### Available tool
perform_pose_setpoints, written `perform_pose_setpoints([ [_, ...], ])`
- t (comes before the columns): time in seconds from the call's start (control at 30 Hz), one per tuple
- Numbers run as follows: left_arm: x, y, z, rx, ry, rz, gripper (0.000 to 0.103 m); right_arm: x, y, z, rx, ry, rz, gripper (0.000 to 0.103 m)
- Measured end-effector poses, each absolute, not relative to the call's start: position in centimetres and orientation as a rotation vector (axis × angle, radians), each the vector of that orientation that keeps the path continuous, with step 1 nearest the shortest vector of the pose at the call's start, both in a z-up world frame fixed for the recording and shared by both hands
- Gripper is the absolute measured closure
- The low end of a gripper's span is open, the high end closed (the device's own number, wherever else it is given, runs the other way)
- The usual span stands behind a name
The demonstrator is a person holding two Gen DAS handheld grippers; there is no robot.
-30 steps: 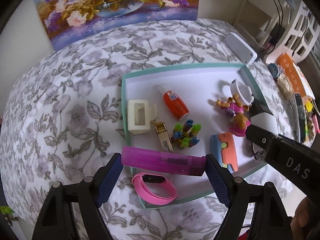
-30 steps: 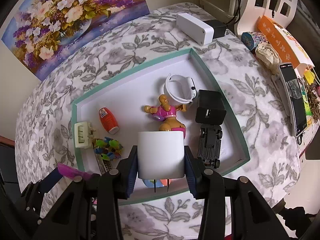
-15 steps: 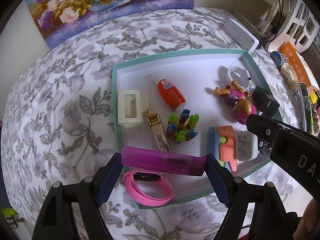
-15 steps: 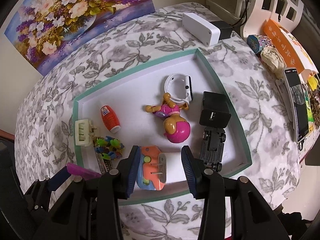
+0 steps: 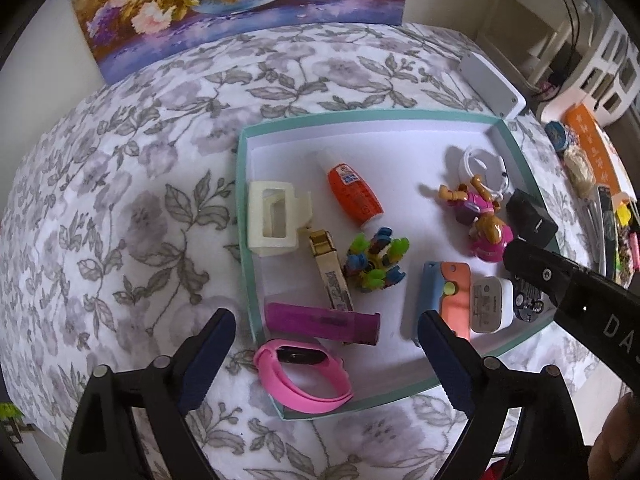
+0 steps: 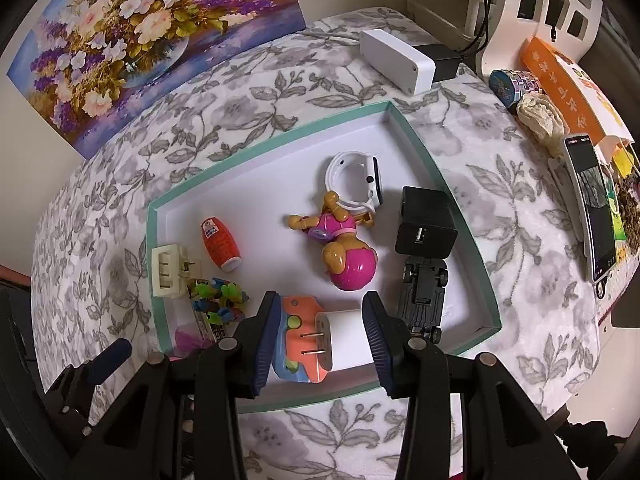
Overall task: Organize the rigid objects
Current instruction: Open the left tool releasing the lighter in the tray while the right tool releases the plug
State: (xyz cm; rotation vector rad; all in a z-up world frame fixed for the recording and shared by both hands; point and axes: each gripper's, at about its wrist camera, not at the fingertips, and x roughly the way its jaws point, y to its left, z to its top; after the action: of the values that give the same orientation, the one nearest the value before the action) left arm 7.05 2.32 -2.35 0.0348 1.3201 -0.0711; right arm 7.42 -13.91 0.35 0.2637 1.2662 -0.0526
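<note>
— While both of my tongs are hanging over the near edge of the teal tray (image 5: 516, 344), which one are you asking about?

— Both. What are they gripping?

— Nothing. My left gripper (image 5: 324, 344) is standing wide, and the purple lighter (image 5: 322, 322) is lying just past its tips on the tray floor, free of both pads. Its long axis is running crosswise, roughly parallel to the line between my fingers, so it is sitting square to the opening. My right gripper (image 6: 318, 334) is also spread, and the white plug adapter (image 6: 344, 338) is lying between its pads with gaps either side, prongs pointing toward the orange and blue toy (image 6: 298, 340) that it is leaning against.

— So which side is nearer the next thing to sort?

— Everything in view is already lying inside the tray. The pink wristband (image 5: 302, 380) is sitting nearest my left tips, at the near-left corner; the black toy car (image 6: 424, 300) is lying just right of my right tips, nose pointing away toward the black charger cube (image 6: 426, 224). I am judging that both drops are done.
</note>
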Motion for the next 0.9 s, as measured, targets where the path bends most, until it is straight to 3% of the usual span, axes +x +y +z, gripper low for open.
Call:
perform_pose_setpoints([
  [0.2, 7.4, 6.1, -1.9, -0.09, 1.314, -0.003, 0.008, 7.4, -13.9, 0.3, 0.258, 1.27, -0.052, 0.059],
  [0.3, 7.5, 8.7, -1.5, -0.145, 1.293, 0.076, 0.0, 7.4, -13.5, 0.1, 0.244, 1.275, -0.054, 0.059],
  [0.47, 7.2, 12.7, -1.0, -0.225, 1.252, 0.191, 0.0, 7.4, -12.2, 0.1, 0.207, 1.275, -0.06, 0.056],
  [0.53, 7.0, 13.8, -0.9, -0.244, 1.242, 0.219, 0.0, 7.4, -11.7, 0.1, 0.191, 1.279, -0.057, 0.046],
  [0.6, 6.6, 14.7, -0.9, -0.261, 1.234, 0.243, 0.0, 7.3, -11.3, 0.0, 0.18, 1.281, -0.057, 0.042],
  [0.7, 6.2, 15.4, -0.8, -0.284, 1.227, 0.252, 0.0, 7.0, -10.5, 0.0, 0.148, 1.274, -0.062, 0.023],
  [0.9, 5.0, 15.8, -0.5, -0.287, 1.211, 0.244, 0.0, 6.1, -8.9, 0.4, 0.107, 1.247, -0.047, 0.021],
])
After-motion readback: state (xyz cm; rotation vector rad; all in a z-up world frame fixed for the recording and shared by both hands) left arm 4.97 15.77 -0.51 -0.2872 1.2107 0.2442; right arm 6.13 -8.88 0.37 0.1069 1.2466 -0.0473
